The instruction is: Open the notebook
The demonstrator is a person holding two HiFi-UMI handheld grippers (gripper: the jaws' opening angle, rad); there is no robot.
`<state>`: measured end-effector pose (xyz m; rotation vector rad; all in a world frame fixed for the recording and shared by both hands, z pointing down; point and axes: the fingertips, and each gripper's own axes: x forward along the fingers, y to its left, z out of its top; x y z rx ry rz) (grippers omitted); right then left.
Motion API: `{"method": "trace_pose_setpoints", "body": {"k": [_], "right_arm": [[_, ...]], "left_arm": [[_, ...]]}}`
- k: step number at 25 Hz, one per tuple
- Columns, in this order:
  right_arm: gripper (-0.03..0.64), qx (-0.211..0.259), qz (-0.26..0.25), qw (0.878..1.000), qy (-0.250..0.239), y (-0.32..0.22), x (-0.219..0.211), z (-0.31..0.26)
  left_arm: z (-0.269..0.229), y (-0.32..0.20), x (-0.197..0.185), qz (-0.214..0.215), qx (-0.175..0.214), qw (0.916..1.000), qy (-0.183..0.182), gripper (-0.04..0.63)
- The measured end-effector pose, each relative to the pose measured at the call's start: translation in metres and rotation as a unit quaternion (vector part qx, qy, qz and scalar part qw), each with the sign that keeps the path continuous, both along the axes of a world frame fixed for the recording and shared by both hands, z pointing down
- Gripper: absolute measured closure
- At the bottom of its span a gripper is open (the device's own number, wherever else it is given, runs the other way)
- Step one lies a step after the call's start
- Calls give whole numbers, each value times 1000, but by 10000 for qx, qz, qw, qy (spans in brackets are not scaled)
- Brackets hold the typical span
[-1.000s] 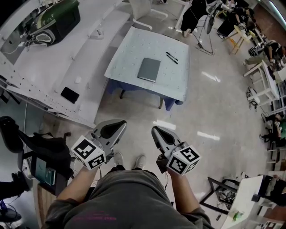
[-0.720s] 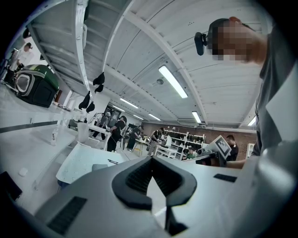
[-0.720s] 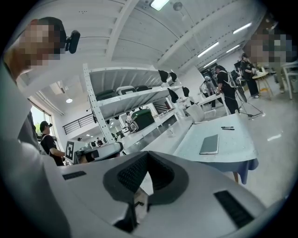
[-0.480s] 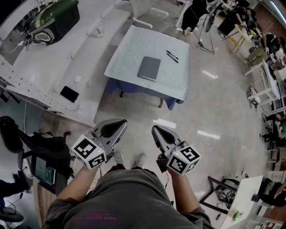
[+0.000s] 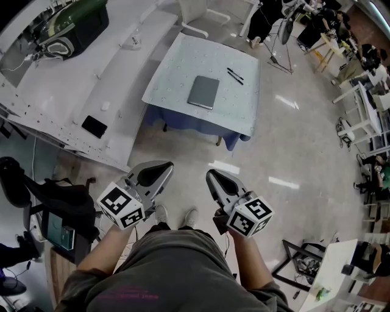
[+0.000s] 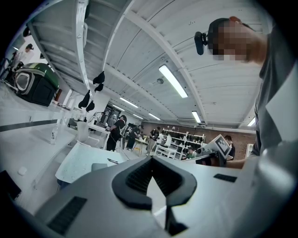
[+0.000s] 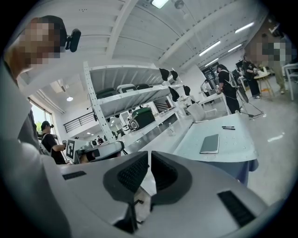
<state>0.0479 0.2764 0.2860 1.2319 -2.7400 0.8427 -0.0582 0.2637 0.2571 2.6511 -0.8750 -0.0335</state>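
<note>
On the floor well short of the table (image 5: pixel 177 67), a person stands with a gripper in each hand, both held at waist height and apart from each other, above a pair of pale shoes (image 5: pixel 177 216). The left gripper (image 5: pixel 163 167) points level toward the table; in its own view its tips (image 6: pixel 151 158) meet, with nothing between them. The right gripper (image 5: pixel 210 175) tilts slightly downward, and its own view shows its jaws likewise pressed together and empty (image 7: pixel 149 152). The notebook (image 5: pixel 203 93) lies closed and flat near the middle of the table, grey cover up, well apart from both grippers; it also shows in the right gripper view (image 7: pixel 210 143) and, small, in the left gripper view (image 6: pixel 98 166). Two pens (image 5: pixel 234 78) lie side by side near the table's far right part, apart from the notebook. A blue cloth hangs under the tabletop's near edge. To the left runs a long white bench (image 5: pixel 73 97) with a flat black slab (image 5: pixel 94 127) near its edge and a green and black case (image 5: pixel 73 21) at its far end. A white chair (image 5: pixel 195 15) stands beyond the table. More people and furniture fill the far right of the room.
</note>
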Motion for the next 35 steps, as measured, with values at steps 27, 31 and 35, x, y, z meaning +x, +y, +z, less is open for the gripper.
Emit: {"method": "trace_pose_setpoints", "body": {"k": [27,31,35], "right_arm": [[569,57,52,9999,148,0,2,-3],[560,67,86,9999,123,-1,1,-3],[548,63,113,9999,110,-2,6,-3]], "left_arm": [[-3,1,0,7,53,10000,-19,594],[-2,2,-1,11,14,10000,-7,594],[-1,2,2,10,-7,10000,-27,594]]}}
